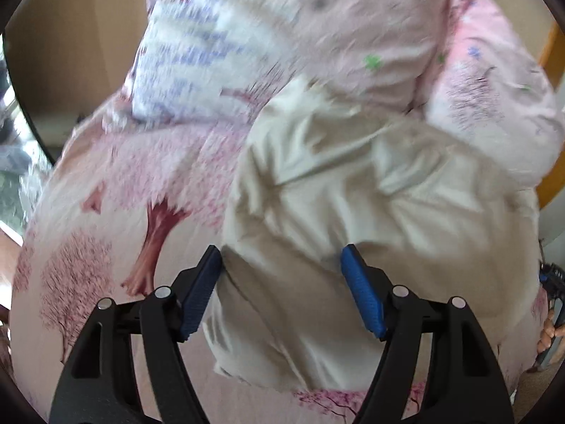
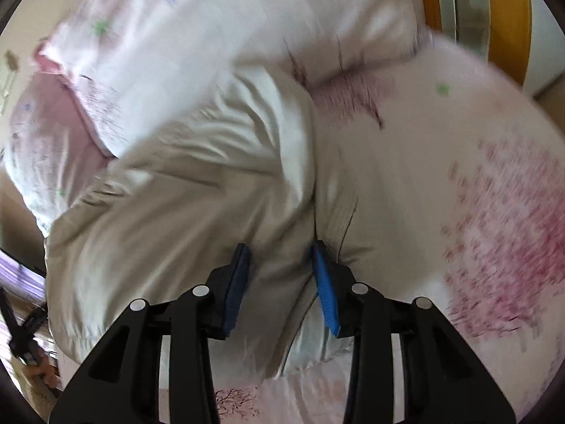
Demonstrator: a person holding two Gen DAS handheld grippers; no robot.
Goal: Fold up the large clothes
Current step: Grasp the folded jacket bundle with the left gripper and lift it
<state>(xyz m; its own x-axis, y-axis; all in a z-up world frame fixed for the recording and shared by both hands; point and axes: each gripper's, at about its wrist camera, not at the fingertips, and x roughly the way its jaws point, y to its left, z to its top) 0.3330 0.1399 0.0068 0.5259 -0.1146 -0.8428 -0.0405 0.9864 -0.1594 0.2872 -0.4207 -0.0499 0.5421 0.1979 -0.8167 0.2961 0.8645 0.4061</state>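
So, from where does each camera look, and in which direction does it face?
Left wrist: sits on the left gripper, facing steeply down along its parted blue pads at the cream garment on the pink bedspread.
Right wrist: sits on the right gripper, facing down at the garment's right edge.
Shared: garment, bedspread, pink pillow; each shows the other hand at its border.

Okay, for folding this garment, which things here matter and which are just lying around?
Part of the job:
- beige garment, spread out crumpled
- left gripper, jaws wide over it
- right gripper, jaws narrower, cloth between them; grip unclear

Just there:
- pink bedspread under the garment
- pink quilt heaped behind it
- wooden frame
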